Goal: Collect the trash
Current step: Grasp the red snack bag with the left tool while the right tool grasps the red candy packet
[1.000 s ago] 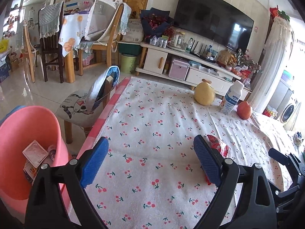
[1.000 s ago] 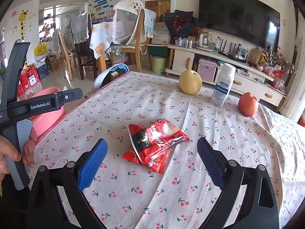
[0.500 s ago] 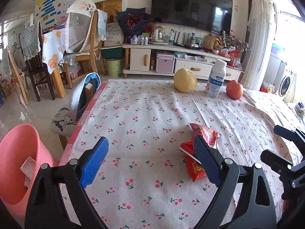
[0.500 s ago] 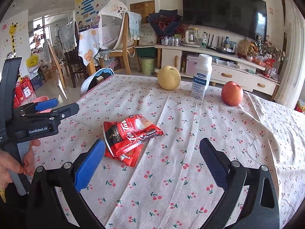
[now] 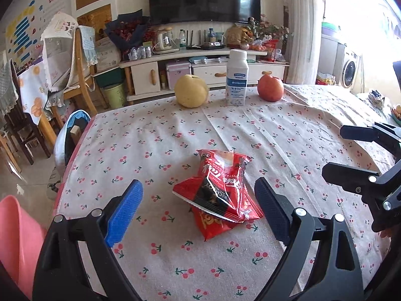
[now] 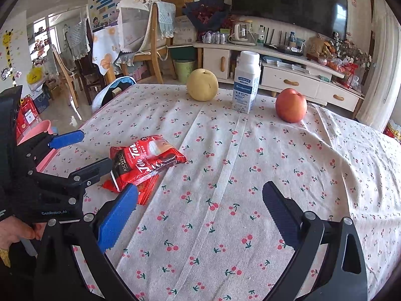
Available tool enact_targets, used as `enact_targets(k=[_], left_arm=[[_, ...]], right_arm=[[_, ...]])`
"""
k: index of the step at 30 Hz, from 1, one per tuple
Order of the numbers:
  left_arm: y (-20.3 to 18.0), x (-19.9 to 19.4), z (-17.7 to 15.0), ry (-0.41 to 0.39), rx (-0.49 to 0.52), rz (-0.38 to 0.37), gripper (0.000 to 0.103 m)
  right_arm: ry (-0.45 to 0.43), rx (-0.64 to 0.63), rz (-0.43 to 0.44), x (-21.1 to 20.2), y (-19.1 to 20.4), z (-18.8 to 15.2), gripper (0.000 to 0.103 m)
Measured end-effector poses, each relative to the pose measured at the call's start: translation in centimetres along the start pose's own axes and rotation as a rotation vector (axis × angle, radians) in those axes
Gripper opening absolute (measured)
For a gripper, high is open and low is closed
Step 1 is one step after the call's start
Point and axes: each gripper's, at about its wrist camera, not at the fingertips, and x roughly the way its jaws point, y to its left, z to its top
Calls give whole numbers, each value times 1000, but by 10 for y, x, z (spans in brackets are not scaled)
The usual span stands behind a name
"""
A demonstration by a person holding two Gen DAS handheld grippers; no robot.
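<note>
A red and black milk tea packet [image 5: 220,185] lies on top of a second red packet [image 5: 213,223] on the cherry-print tablecloth. My left gripper [image 5: 198,208] is open, its blue pads on either side of the packets, just short of them. In the right wrist view the packets [image 6: 145,160] lie to the left, with the left gripper [image 6: 85,148] over their near end. My right gripper [image 6: 200,215] is open and empty above bare cloth, right of the packets. A pink bin [image 5: 17,238] stands beside the table at the lower left.
A yellow pear [image 5: 191,93], a white milk bottle [image 5: 236,77] and a red apple [image 5: 270,88] stand in a row at the table's far edge. A chair with a blue cushion [image 5: 72,130] is at the table's left side. A TV cabinet is behind.
My left gripper has swung right from the pink bin toward the packets, which now sit between its pads. My right gripper has shifted right, so the packets moved left in its view.
</note>
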Motion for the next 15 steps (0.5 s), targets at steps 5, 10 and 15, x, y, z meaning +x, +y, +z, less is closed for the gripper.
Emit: enact_targets(k=[5,10,15], left_arm=[[-17,18,5,13,96,4,91],[-26,40,11,44,170,6,91],[-21,61,14,102,180,28,90]], right_arm=[[43,7,25,9,0,-1,98],[77,21,31,16,-3,-1,98],[117,44,52,26,-5,-1,98]])
